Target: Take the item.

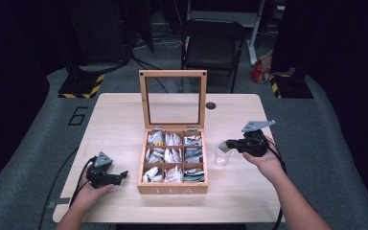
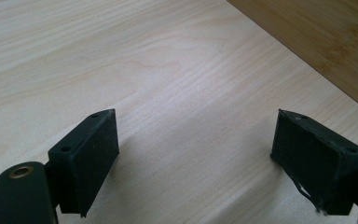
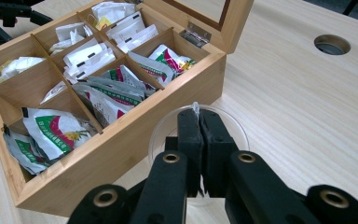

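Cup (image 1: 221,154), small, clear plastic, stands upright on the pale wooden table (image 1: 120,120) just beside the right wall of the open bamboo tea box (image 1: 173,188), near its middle row. Right gripper (image 3: 199,122) hangs directly over it in the right gripper view, jaws closed flat together with a tiny sliver of something clear or white pinched at the tips; can't tell whether that is the cup's rim or a scrap of wrapper. Left gripper (image 2: 193,154) sits low over bare table left of the box, jaws wide apart, nothing between them. Handling call: cup looks very light, thin-walled and slick, so it will flex and tip or skate if nudged sideways. I'd take it by the rim, one jaw inside and one outside, with light squeeze, or across the body low down if the jaws span it. Too much force will likely buckle the wall. Sachets (image 3: 56,133) in the nine compartments are soft foil or paper packets, white and green-red printed; their print is too small to read. Only legible writing: "TEA" on the box front in the high view, and a "6" (image 1: 78,115) marked on the grey floor left of the table.
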The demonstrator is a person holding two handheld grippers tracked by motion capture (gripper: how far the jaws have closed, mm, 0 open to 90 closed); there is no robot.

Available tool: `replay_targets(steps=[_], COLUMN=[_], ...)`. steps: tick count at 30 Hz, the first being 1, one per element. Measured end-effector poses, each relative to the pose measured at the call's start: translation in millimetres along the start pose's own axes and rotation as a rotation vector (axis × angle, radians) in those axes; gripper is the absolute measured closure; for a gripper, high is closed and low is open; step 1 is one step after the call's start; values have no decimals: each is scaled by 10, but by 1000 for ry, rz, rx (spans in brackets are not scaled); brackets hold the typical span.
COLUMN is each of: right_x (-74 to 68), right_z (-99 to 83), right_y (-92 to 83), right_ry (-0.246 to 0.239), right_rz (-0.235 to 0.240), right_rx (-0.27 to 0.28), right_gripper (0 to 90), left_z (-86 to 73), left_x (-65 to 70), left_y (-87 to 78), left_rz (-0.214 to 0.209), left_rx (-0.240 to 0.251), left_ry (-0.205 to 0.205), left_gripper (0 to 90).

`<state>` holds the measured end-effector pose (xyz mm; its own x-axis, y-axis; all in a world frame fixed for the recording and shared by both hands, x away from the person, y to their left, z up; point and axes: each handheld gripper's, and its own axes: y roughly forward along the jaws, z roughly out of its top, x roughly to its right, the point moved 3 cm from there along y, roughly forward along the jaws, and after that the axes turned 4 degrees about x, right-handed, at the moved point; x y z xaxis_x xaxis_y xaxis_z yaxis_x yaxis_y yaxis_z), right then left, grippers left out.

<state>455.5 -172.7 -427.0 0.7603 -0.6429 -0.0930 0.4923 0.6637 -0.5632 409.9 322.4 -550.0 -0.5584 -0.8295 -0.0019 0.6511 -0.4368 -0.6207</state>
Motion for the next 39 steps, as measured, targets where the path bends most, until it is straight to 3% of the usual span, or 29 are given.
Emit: replay_targets(steps=[19,24,29,39], right_x=[11,8,5,1], right_z=[-101,-86,-84,-67], right_y=[128,136,128,-9], right_ry=[11,13,9,28], right_rz=[-9,-19,-22,-45], right_rx=[-41,-25,-21,35], right_gripper=[871,768,742,582], left_z=[0,0,-1,0], left_x=[0,0,3,-3], left_y=[-1,-1,-1,-1], left_rz=[1,1,1,3], left_rx=[0,-1,0,0], left_ry=[1,0,-3,6], left_gripper=[141,141,141,141])
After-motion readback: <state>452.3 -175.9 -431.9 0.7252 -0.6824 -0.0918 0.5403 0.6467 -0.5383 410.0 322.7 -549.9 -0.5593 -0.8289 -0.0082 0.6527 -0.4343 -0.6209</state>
